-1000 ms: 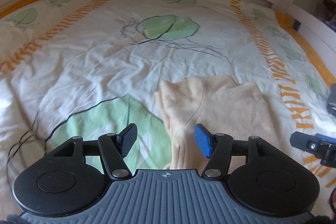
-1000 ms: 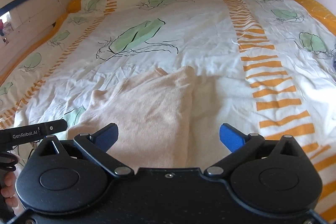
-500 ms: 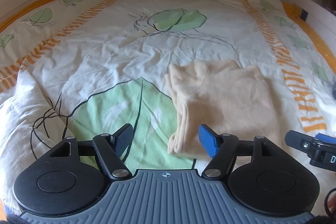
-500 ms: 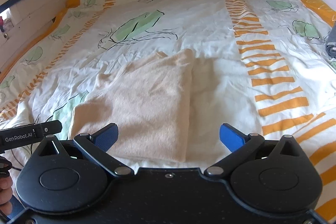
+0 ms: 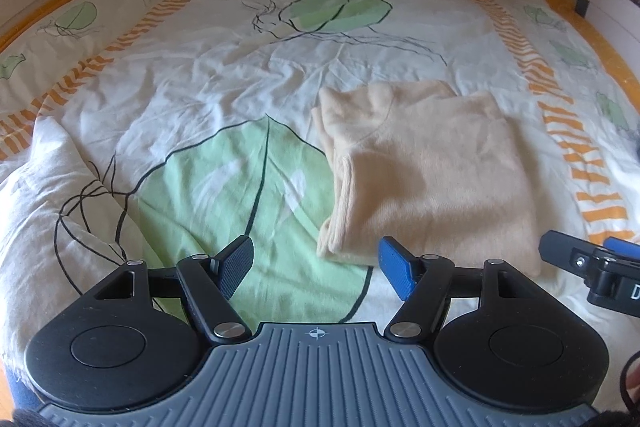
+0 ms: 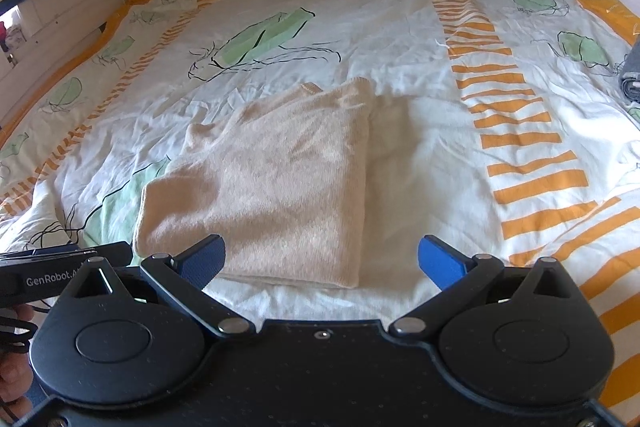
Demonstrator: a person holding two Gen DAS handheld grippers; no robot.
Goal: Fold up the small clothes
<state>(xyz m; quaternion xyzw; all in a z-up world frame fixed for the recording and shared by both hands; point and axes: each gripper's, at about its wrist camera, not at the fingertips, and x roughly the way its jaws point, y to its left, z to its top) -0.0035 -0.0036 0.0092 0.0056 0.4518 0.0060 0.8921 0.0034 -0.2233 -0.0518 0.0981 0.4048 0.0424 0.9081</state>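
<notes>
On the bedspread [image 5: 192, 99]: peach garment [image 5: 432, 167], now folded and released, as I draw back my left gripper [image 5: 316, 265] and right gripper [image 6: 320, 261], both wide and empty.

Left gripper [image 5: 316, 269] has drawn back toward the near edge of the bed; the folded pale peach knit garment [image 5: 432, 179] now lies clear ahead of its fingertips, where a second earlier its near corner lay between them. Jaws stand a little wider than then, nothing between. More of the white duvet cover with green leaf print [image 5: 224, 187] shows at left. Right gripper [image 6: 322, 259] also pulled back: the garment's whole near edge now shows.
</notes>
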